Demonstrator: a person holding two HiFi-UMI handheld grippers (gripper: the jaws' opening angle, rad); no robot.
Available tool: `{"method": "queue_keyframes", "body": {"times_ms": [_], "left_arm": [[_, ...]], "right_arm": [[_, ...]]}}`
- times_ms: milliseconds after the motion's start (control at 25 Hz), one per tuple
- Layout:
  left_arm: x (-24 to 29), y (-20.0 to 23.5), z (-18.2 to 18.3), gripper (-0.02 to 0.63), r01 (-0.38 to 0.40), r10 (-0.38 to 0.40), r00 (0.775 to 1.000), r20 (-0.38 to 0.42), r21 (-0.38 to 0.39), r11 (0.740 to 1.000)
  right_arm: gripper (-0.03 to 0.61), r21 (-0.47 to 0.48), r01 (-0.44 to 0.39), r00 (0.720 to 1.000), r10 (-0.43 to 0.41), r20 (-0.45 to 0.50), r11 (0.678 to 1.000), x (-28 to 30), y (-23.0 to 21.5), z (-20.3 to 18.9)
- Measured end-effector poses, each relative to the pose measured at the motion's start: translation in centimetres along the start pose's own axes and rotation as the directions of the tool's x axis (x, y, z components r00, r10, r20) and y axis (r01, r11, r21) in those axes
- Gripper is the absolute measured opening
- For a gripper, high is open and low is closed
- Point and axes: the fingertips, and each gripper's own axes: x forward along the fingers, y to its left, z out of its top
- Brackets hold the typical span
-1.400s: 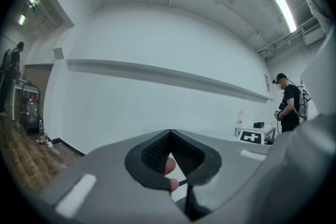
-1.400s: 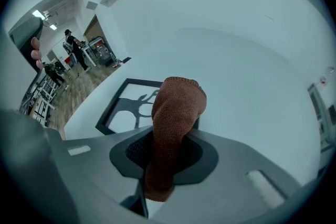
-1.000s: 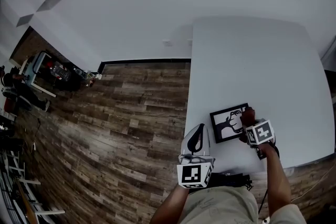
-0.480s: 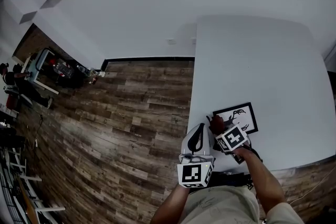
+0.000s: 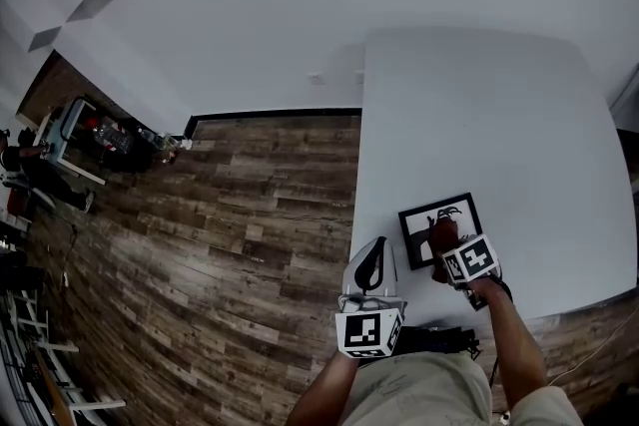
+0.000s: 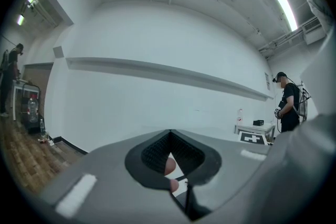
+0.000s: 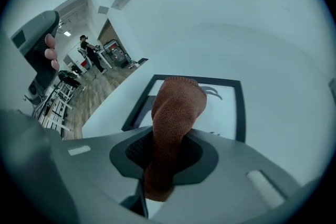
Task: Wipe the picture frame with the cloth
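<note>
Slid rightward since half a second back: the cloth is off the near-left corner and over the middle of the picture frame. At left, the left gripper stays parked just beside the frame, jaws together on nothing. The frame lies flat on the table near its front edge. Wiping looks mid-stroke, so the next pass needs steady pressure toward the right border. The right gripper is clamped on the rust-brown cloth, whose free end touches the glass.
</note>
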Motion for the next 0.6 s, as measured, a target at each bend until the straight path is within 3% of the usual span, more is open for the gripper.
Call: {"method": "queue_keyframes", "body": {"times_ms": [280, 600], "left_arm": [[0.4, -0.2, -0.1, 0.000, 0.011, -0.011, 1.000, -0.005, -0.002, 1.000], [0.8, -0.5, -0.6, 0.000, 0.022, -0.022, 1.000, -0.012, 0.005, 1.000]], "right_arm": [[0.109, 0.096, 0.121, 0.993, -0.120, -0.017, 0.988, -3.3, -7.6, -3.8], [0.109, 0.098, 0.133, 0.991, -0.133, -0.012, 0.986, -3.4, -7.8, -4.0]]}}
